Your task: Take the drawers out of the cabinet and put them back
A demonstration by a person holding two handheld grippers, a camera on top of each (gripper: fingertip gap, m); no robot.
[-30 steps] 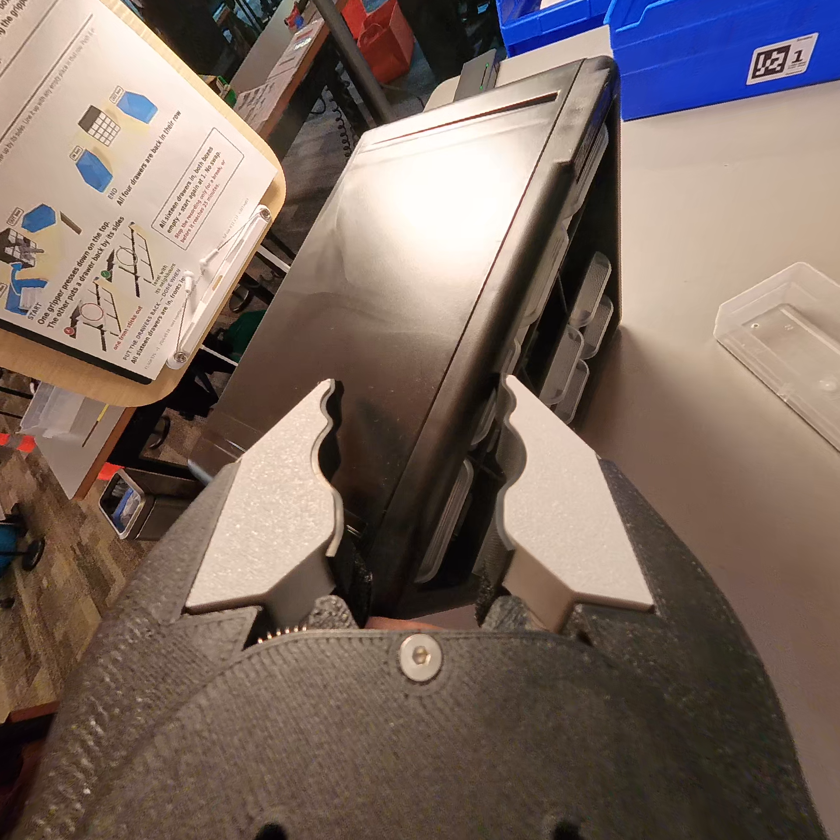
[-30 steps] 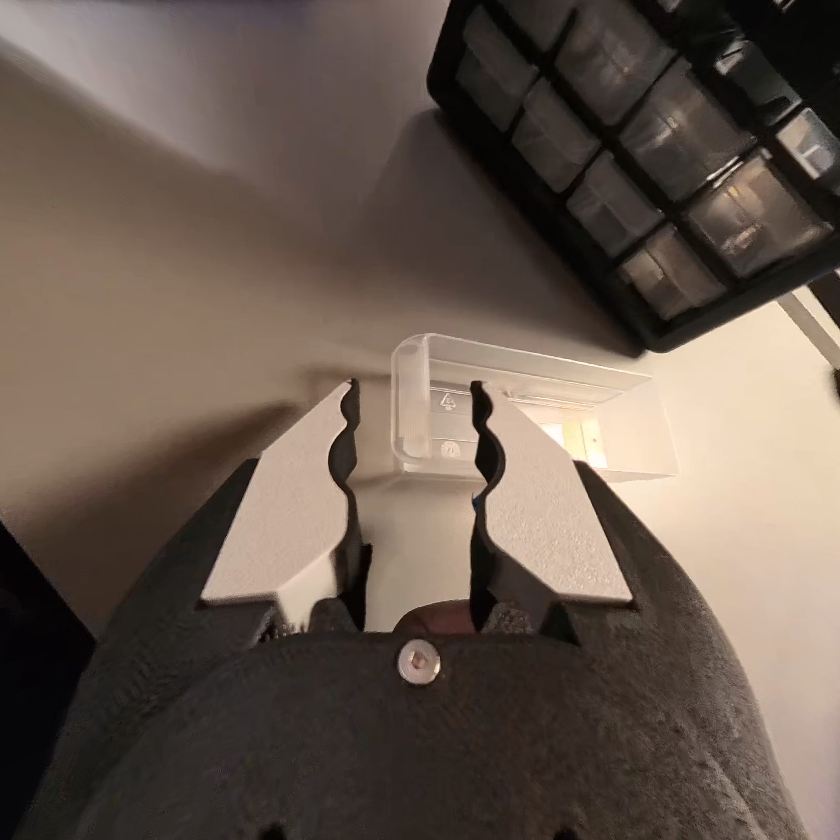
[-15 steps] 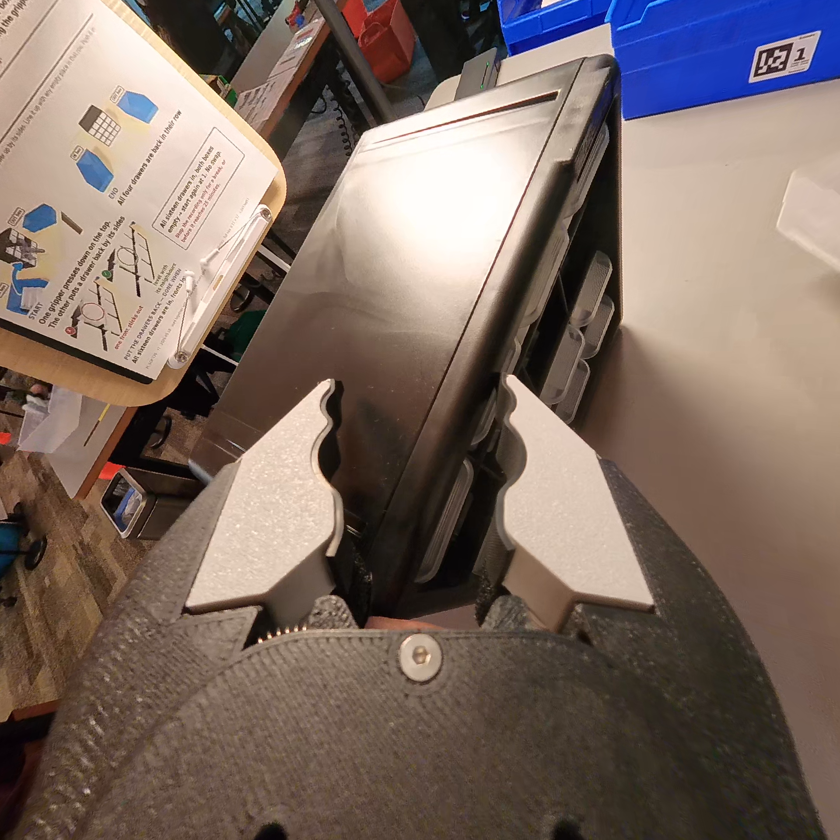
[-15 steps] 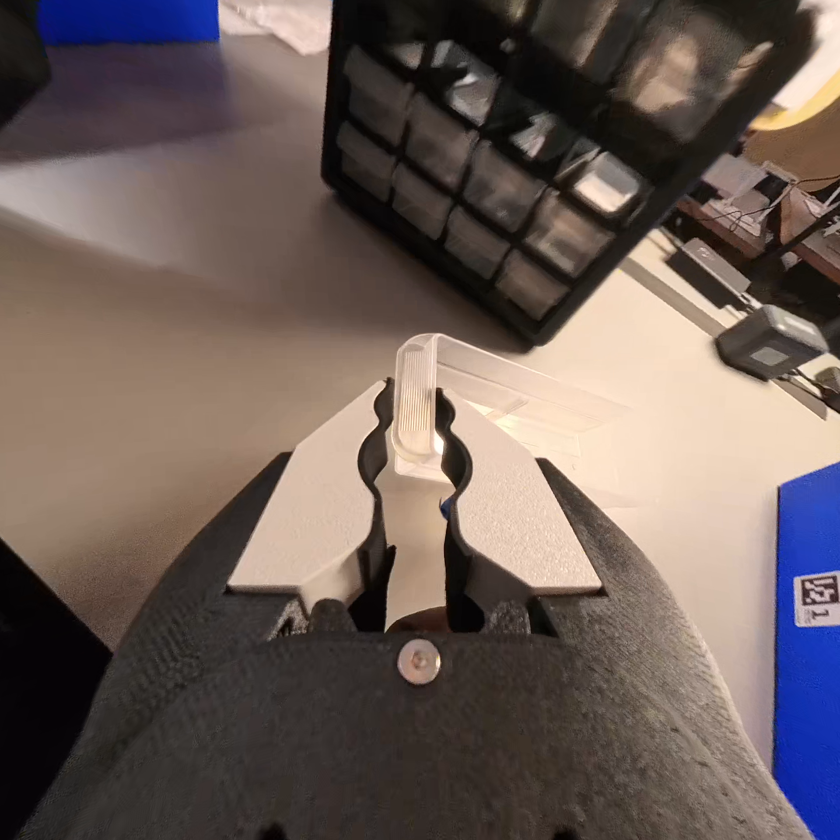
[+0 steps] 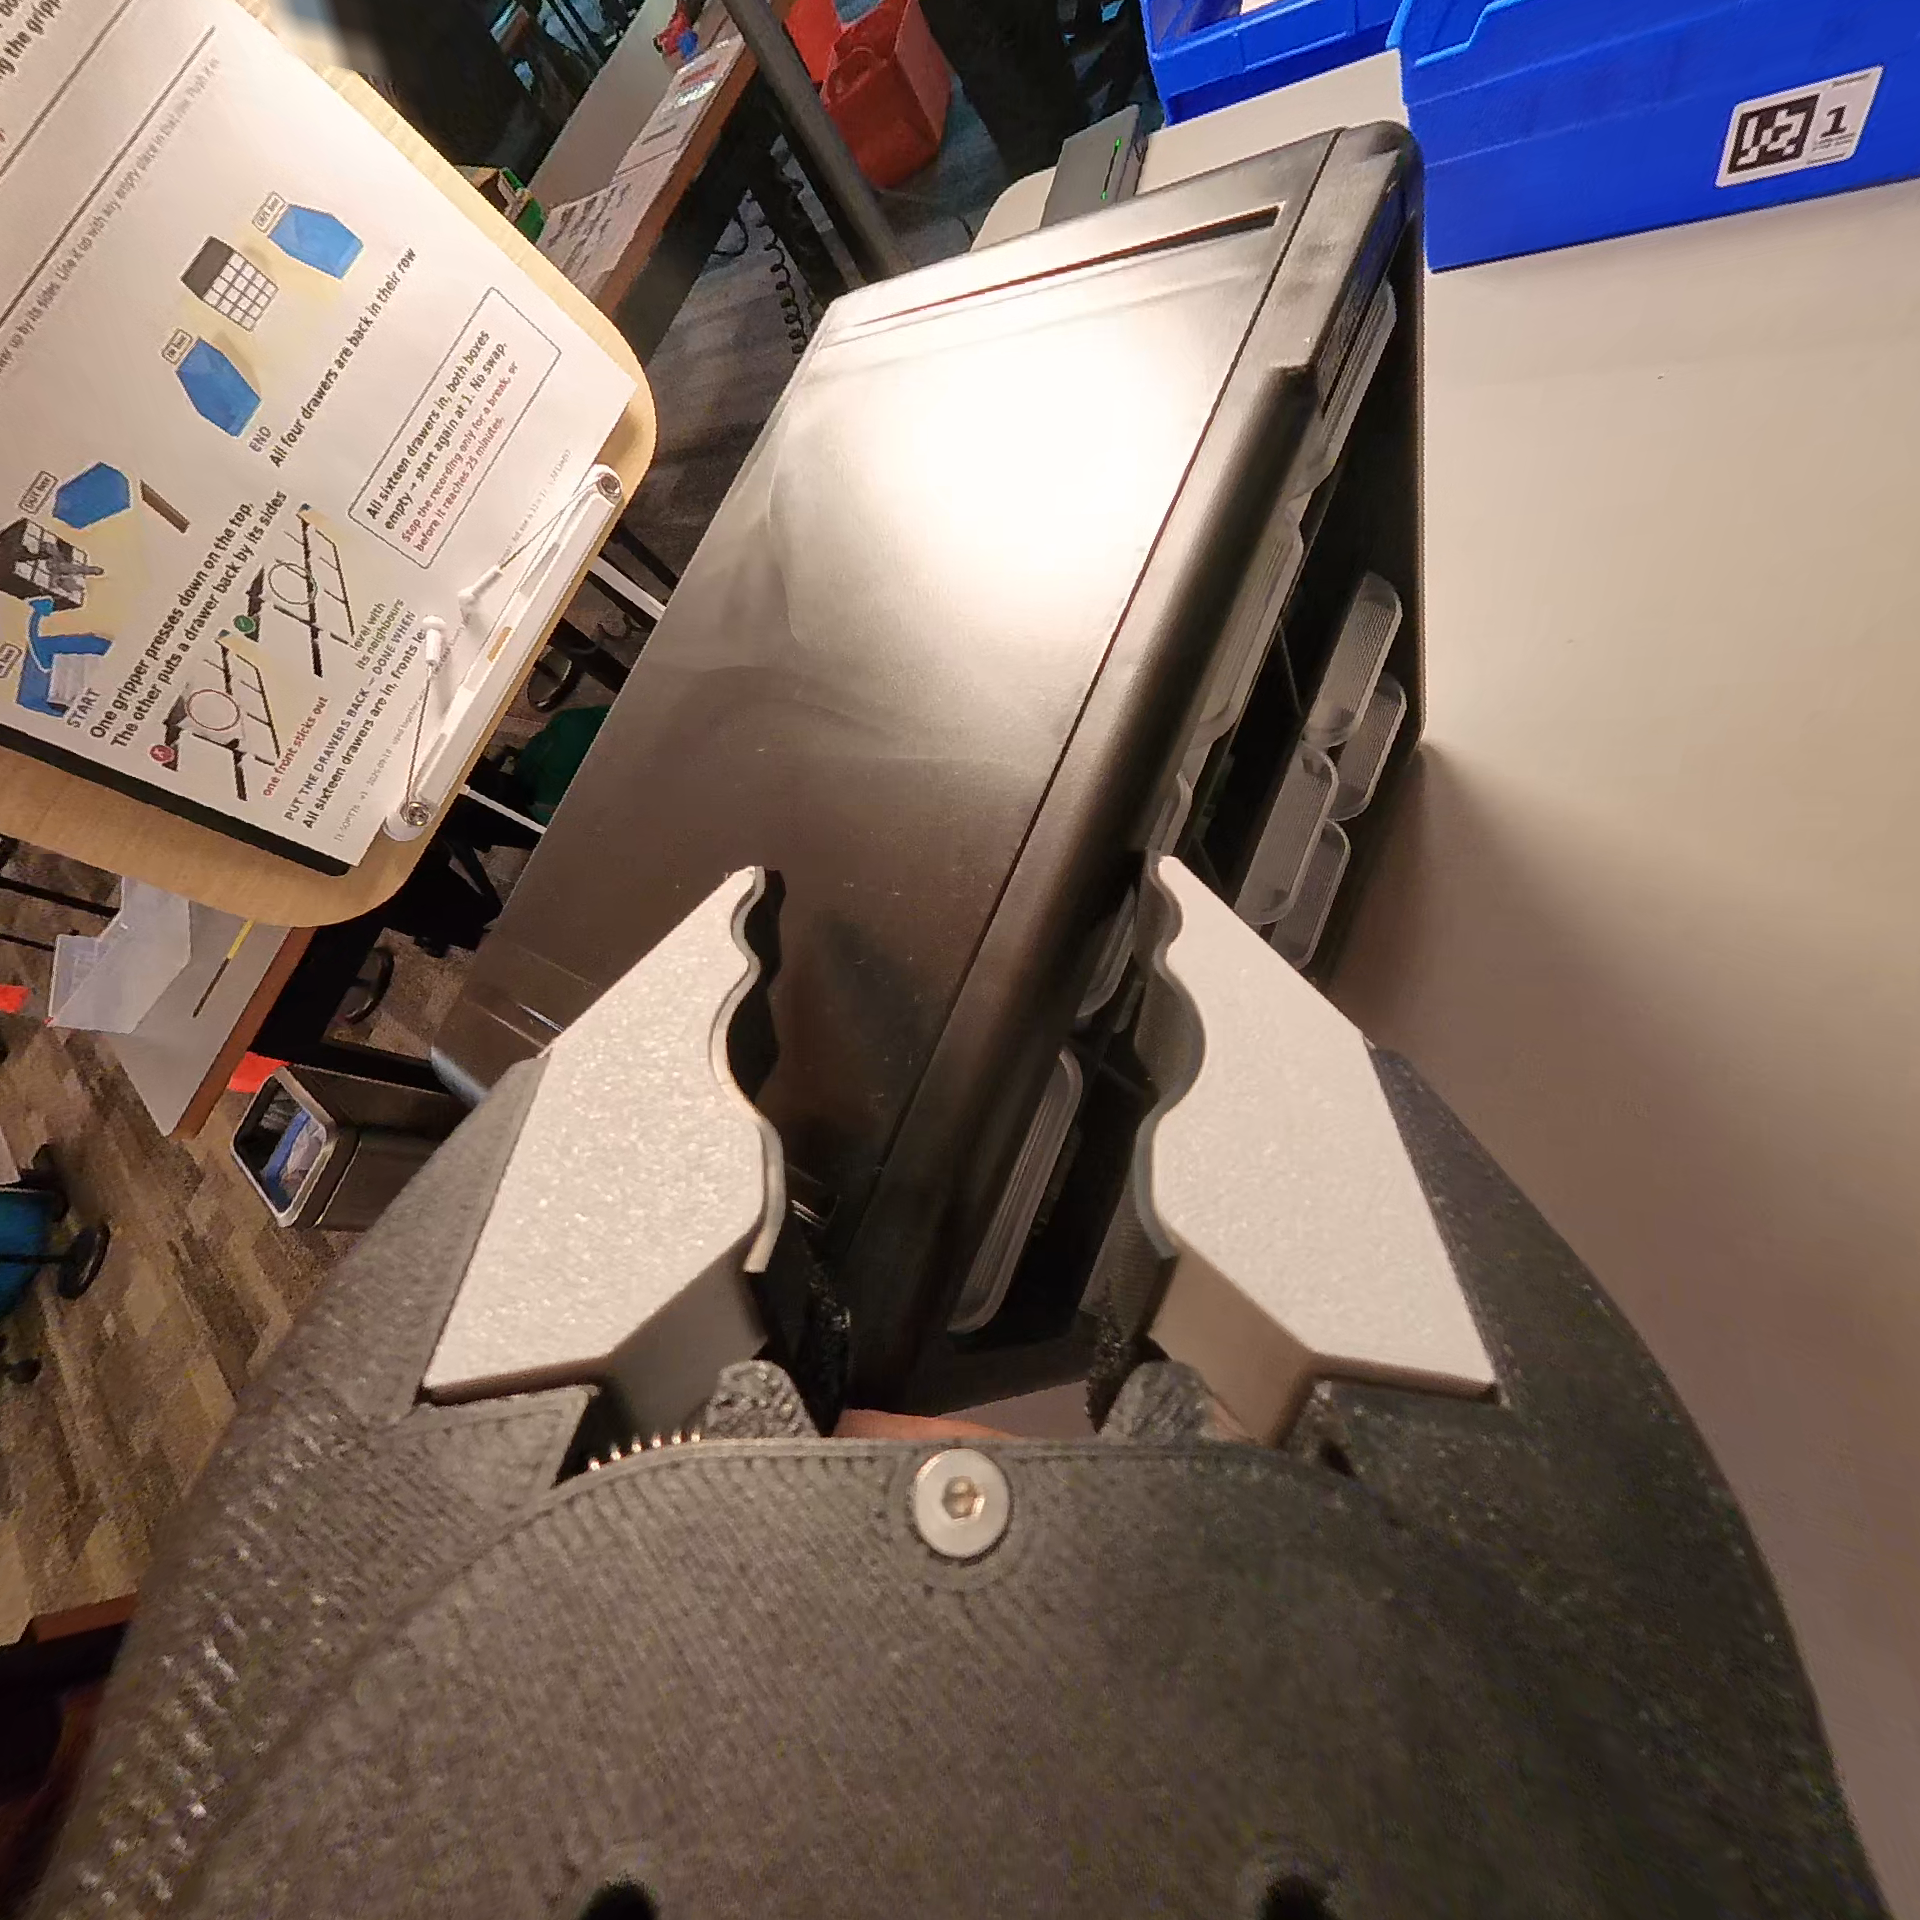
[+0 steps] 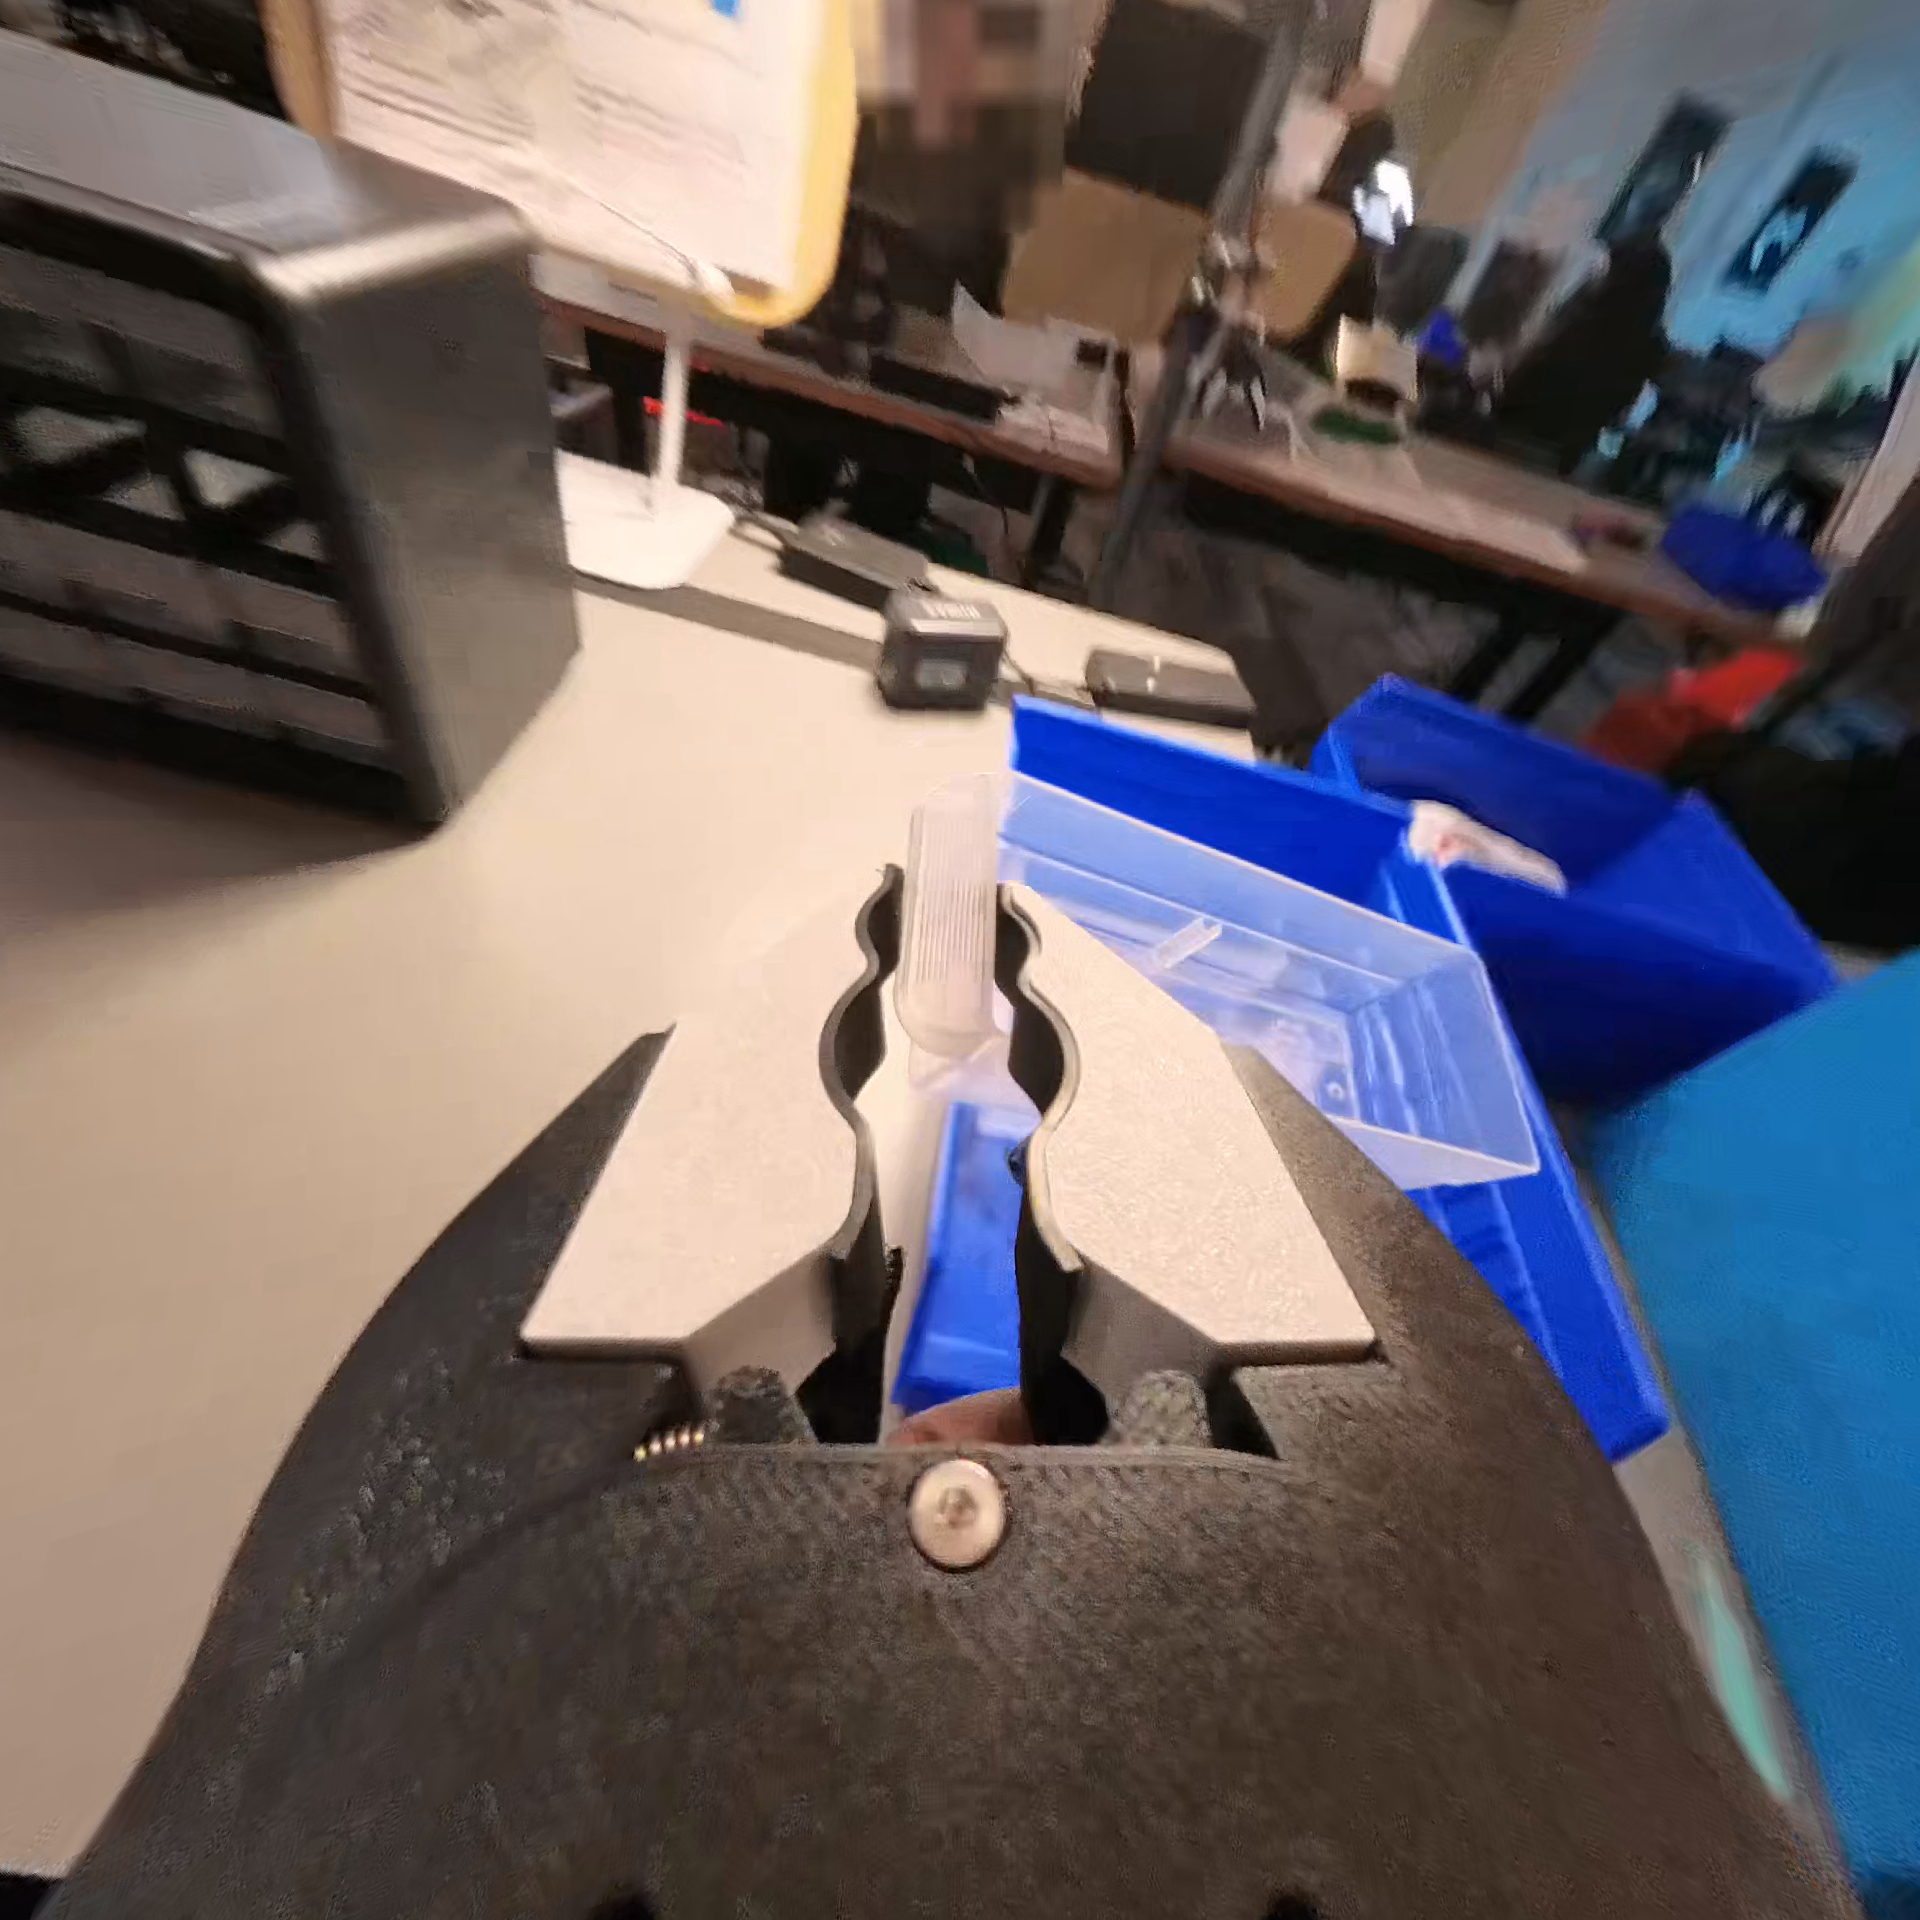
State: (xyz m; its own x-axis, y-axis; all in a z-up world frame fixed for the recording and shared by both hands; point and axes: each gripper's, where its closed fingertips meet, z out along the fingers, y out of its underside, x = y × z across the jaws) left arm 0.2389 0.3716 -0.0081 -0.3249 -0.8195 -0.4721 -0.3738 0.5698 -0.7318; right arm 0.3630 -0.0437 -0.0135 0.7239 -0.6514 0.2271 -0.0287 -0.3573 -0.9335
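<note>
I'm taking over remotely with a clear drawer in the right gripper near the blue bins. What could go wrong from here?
1. The right gripper pinches only the handle tab of the clear drawer, whose body hangs out to one side; it may twist or slip.
2. The drawer is close to the wall of the blue bin; a swing could clip it.
3. The left gripper only straddles the top front edge of the black cabinet, jaws wide, so the cabinet might shift.

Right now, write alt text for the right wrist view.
The right gripper jaws clamp the ribbed handle of a clear plastic drawer, carried above open blue plastic bins on a pale table. A black drawer cabinet stands at left, blurred.
</note>
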